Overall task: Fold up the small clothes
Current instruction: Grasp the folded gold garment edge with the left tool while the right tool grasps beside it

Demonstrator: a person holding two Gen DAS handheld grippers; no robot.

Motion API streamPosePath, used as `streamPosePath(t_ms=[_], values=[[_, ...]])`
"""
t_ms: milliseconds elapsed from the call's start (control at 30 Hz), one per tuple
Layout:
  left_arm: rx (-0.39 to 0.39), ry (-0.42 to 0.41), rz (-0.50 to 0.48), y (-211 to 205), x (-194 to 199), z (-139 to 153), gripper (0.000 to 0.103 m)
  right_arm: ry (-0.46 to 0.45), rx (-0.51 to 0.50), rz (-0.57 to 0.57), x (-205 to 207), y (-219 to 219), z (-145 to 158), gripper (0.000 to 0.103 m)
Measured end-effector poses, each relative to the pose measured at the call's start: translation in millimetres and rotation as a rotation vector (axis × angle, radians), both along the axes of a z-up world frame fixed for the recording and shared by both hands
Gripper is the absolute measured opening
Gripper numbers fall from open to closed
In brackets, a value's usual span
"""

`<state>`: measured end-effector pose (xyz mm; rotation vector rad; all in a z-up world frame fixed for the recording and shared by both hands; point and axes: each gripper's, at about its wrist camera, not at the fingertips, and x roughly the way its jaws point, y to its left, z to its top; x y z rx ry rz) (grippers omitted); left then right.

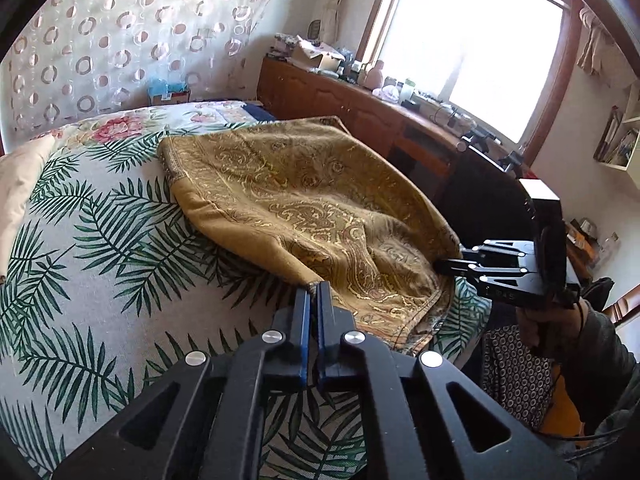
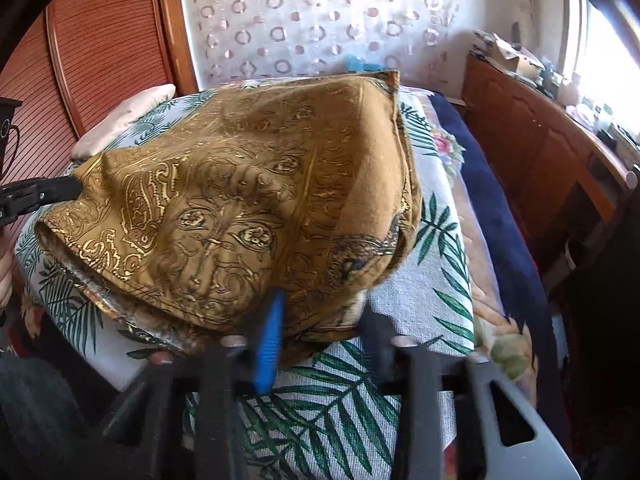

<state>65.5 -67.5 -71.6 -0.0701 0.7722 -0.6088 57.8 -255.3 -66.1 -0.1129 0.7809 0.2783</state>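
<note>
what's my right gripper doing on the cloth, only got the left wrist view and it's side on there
Observer: It is open. The right wrist view shows the right gripper with jaws wide apart and the cloth hem between them.
Operator: sharp enough to trust
Observer: Only partly; its fingers are blurred there.
Operator: what's behind my left gripper
Observer: A slatted wooden door stands behind the left gripper.

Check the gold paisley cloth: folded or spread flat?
Folded, not flat. The gold paisley cloth lies doubled on the leaf-print cover, layered edges showing at its near side and right edge, with the middle bulging and wrinkled.
</note>
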Motion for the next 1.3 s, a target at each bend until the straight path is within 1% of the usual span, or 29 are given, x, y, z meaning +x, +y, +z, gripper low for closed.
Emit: streamPosePath(t_ms=[100, 200, 333, 467, 600, 733, 933, 1033, 1133, 1300], values=[[-0.009, -0.006, 0.001, 1.6, 1.5, 3.0, 0.003, 0.001, 0.035, 0.005, 0.0, -4.7, 0.6, 0.010], [-0.013, -0.020, 0.010, 2.9, 3.0, 7.9, 0.003, -0.003, 0.075, -0.002, -0.5, -10.6, 2.4, 0.008], [-0.036, -0.033, 0.027, 5.9, 8.9, 16.2, 0.003, -0.045, 0.109, 0.004, -4.2, -12.5, 11.3, 0.007], [-0.058, -0.051, 0.049, 12.1, 17.5, 28.0, 0.004, -0.103, 0.139, 0.009, -10.5, -16.6, 28.5, 0.007], [-0.068, -0.078, 0.075, 18.7, 35.9, 40.8, 0.003, -0.169, 0.159, 0.024, -9.5, -16.3, 51.4, 0.007], [-0.090, -0.053, 0.098, 28.7, 64.6, 42.4, 0.004, -0.225, 0.153, 0.038, 9.7, -8.8, 70.6, 0.007], [-0.081, -0.042, 0.130, 39.4, 101.3, 37.0, 0.004, -0.256, 0.150, 0.056, 41.8, 3.7, 72.1, 0.007], [-0.083, -0.028, 0.147, 43.2, 116.1, 32.7, 0.004, -0.263, 0.141, 0.059, 51.6, 8.3, 65.4, 0.007], [-0.068, -0.026, 0.155, 42.3, 126.6, 29.2, 0.004, -0.264, 0.124, 0.070, 65.5, 12.8, 61.5, 0.007], [-0.043, -0.026, 0.156, 40.2, 139.7, 24.8, 0.004, -0.253, 0.124, 0.080, 79.1, 11.7, 57.6, 0.007]])
